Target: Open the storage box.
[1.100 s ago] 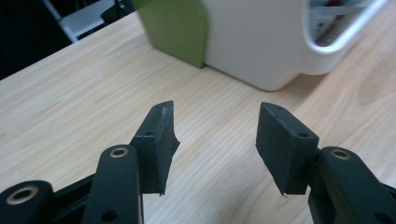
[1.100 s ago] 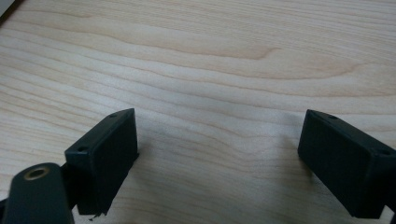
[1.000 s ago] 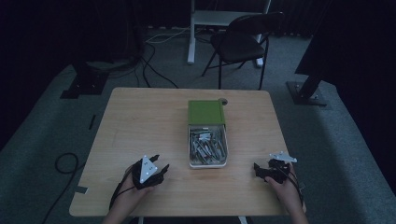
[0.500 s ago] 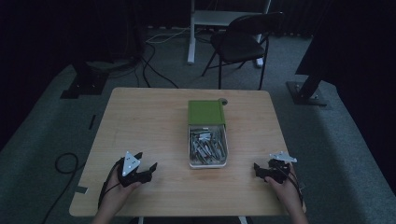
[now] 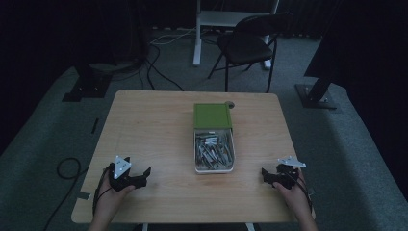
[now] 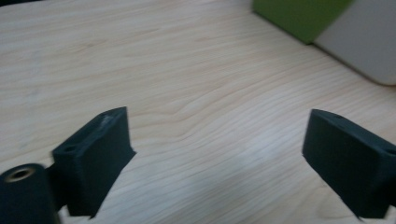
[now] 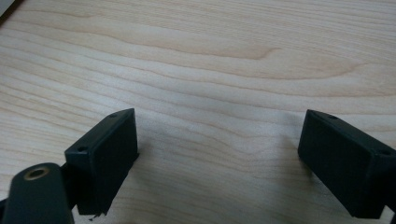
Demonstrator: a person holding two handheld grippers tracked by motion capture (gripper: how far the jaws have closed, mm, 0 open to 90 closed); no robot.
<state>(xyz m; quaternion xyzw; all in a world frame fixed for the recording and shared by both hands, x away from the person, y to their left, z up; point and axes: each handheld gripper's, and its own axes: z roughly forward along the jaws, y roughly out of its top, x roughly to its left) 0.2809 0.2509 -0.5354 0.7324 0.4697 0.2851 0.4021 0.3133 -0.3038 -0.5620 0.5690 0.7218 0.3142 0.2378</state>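
The white rectangular tray of metal parts (image 5: 214, 153), its green lid (image 5: 212, 115) slid toward the far side, sits mid-table for either hand to reach. The left gripper (image 5: 139, 177), whose jaws have just been opening, and the right gripper (image 5: 266, 175) both gape wide and empty at the near corners of the pale wooden table (image 5: 144, 120).

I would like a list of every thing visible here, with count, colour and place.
table: 1, light wood, centre
box: 1, white, table middle, holds grey metal parts
lid: 1, green, on the box's far half
chair: 1, black, beyond the table
cables: several, black, floor at far left
left gripper: 1, black, near left edge, open, nothing between the jaws
right gripper: 1, black, near right edge, open, nothing between the jaws
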